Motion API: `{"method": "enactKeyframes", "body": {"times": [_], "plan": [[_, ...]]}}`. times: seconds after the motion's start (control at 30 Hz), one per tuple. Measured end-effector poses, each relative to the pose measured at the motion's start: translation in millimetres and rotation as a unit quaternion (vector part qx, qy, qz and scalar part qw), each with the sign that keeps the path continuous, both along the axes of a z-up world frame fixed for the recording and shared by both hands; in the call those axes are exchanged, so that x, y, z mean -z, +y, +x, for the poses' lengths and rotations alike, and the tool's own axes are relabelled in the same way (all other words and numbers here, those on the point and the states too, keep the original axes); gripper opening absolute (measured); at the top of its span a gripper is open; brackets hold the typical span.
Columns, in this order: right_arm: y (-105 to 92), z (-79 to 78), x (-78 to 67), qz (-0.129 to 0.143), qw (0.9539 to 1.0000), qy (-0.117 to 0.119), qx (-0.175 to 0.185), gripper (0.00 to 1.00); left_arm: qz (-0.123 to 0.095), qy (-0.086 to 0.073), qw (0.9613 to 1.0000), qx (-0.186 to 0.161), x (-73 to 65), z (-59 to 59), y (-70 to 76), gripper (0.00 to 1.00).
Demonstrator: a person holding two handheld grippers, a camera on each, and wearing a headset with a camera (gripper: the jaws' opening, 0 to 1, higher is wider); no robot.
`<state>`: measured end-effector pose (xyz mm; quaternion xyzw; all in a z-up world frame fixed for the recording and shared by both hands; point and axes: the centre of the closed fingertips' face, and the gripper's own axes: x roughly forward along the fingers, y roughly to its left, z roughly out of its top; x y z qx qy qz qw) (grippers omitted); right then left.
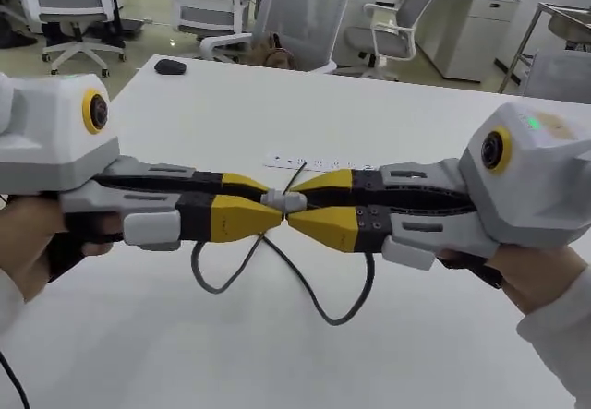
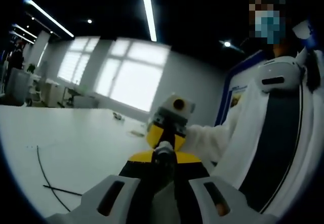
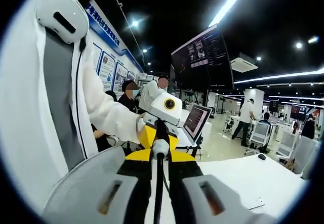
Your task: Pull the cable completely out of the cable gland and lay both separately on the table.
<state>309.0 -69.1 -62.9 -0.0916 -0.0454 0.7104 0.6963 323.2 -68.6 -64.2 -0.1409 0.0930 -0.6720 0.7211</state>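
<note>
The gland sits at the middle of the head view, held in the air above the table where the two grippers meet tip to tip. The cable is threaded through it: two black loops hang below the meeting point toward the lower middle of the frame, and a thin end sticks up just behind the gland. The left gripper, coming in from the left of the frame, has its yellow fingers clenched on the gland's near end, with no gap to be seen between them. The right gripper, from the right of the frame, is clenched as well; in the right gripper view the pale gland sits at the tips, and the cable runs back between the fingers, so this grip looks to be on the cable hard against the gland. The step in hand seems to be the pull itself, with nothing separated yet. The next move calls for drawing the grippers straight apart, holding both grips firm, until the cable's full length slides free; then each part goes down on the table, apart from the other
</note>
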Motion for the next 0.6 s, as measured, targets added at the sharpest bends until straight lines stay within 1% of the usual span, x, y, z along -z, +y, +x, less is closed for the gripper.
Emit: {"method": "enactKeyframes", "body": {"times": [0.07, 0.1, 0.13, 0.2, 0.23, 0.27, 0.3, 0.33, 0.37, 0.4, 0.43, 0.47, 0.5, 0.53, 0.57, 0.6], "plan": [[0.4, -0.7, 1.8, -0.003, 1.0, -0.004, 0.0, 0.08, 0.005, 0.0, 1.0, 0.0, 1.7, -0.1, 0.0, 0.14], [0.6, -0.2, 2.3, -0.003, 0.9999, -0.012, 0.0, 0.08, 0.005, 0.001, 1.0, 0.0, 2.1, 0.1, 0.7, 0.14], [0.5, -0.7, 2.8, -0.005, 0.9999, -0.011, 0.0, 0.09, 0.007, 0.002, 1.0, 0.001, 3.0, -0.4, 0.5, 0.14], [0.3, 0.2, 4.1, -0.006, 0.9999, -0.01, 0.002, 0.09, 0.011, -0.003, 0.9999, -0.001, 4.3, -1.4, 0.4, 0.14], [0.1, 0.3, 5.5, -0.005, 1.0, 0.007, 0.002, 0.1, 0.015, -0.014, 0.9998, -0.002, 5.0, -2.5, 0.6, 0.14], [-0.6, 0.4, 7.2, -0.006, 0.9994, 0.034, 0.004, 0.1, 0.023, -0.033, 0.9992, -0.006, 6.3, -2.0, 0.0, 0.14], [-1.1, 2.3, 6.2, 0.002, 0.9982, 0.06, 0.004, 0.11, 0.023, -0.056, 0.9981, -0.013, 4.9, -1.4, -0.2, 0.15], [-2.1, 2.6, 5.0, 0.011, 0.9971, 0.075, 0.0, 0.11, 0.023, -0.07, 0.9971, -0.017, 3.6, -1.8, -1.1, 0.15], [-2.9, 2.6, 3.7, 0.017, 0.9951, 0.098, -0.003, 0.12, 0.029, -0.095, 0.9949, -0.02, 3.9, -2.7, -1.1, 0.15], [-4.4, 6.9, 1.1, 0.028, 0.9922, 0.121, 0.006, 0.17, 0.032, -0.099, 0.9943, -0.021, 4.5, -2.8, -1.3, 0.15], [-7.0, 12.7, -4.4, 0.047, 0.9875, 0.15, 0.015, 0.21, 0.038, -0.102, 0.9939, -0.021, 6.3, -4.4, -1.4, 0.15], [-8.9, 14.2, -7.6, 0.057, 0.984, 0.168, 0.014, 0.26, 0.039, -0.105, 0.9935, -0.021, 6.6, -5.2, -2.1, 0.15], [-11.7, 16.5, -11.8, 0.07, 0.9794, 0.189, 0.015, 0.27, 0.04, -0.122, 0.9914, -0.024, 6.6, -5.6, -2.1, 0.15], [-13.3, 14.7, -13.2, 0.074, 0.9785, 0.193, 0.007, 0.26, 0.041, -0.135, 0.9896, -0.029, 6.2, -5.3, -2.6, 0.15], [-14.6, 15.1, -12.5, 0.071, 0.9796, 0.188, 0.005, 0.25, 0.041, -0.136, 0.9895, -0.027, 6.1, -6.6, -2.9, 0.15], [-15.5, 16.3, -10.6, 0.07, 0.9796, 0.188, 0.011, 0.25, 0.041, -0.146, 0.9881, -0.028, 5.4, -6.7, -3.7, 0.15]]}}
